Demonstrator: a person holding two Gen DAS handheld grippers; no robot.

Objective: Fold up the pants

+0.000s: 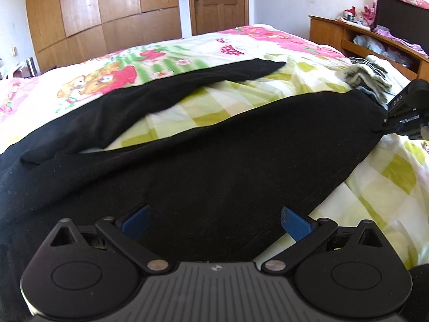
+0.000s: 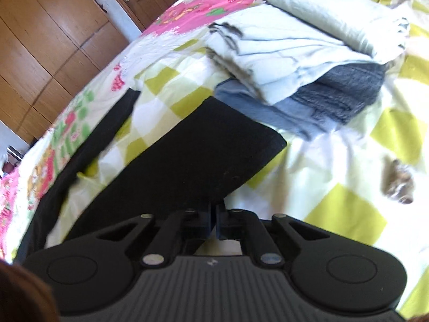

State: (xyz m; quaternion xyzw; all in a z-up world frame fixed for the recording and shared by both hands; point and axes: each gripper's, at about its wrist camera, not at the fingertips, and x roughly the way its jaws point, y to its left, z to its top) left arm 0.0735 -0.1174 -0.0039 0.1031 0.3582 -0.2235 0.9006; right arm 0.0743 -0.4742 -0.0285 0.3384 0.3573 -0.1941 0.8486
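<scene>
Right gripper (image 2: 213, 221) jaws clenched on the pants (image 2: 187, 161) cuff edge; left gripper (image 1: 214, 224) jaws released over the pants' leg.

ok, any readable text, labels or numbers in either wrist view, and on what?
Nothing can be quoted; no text reads clearly.
White marking on the right gripper body: too small and tilted to read.
Small emblem on the left gripper body: a logo, no letters.
Pink print on the bedsheet: possible lettering, blurred.
Black pants: none.
</scene>
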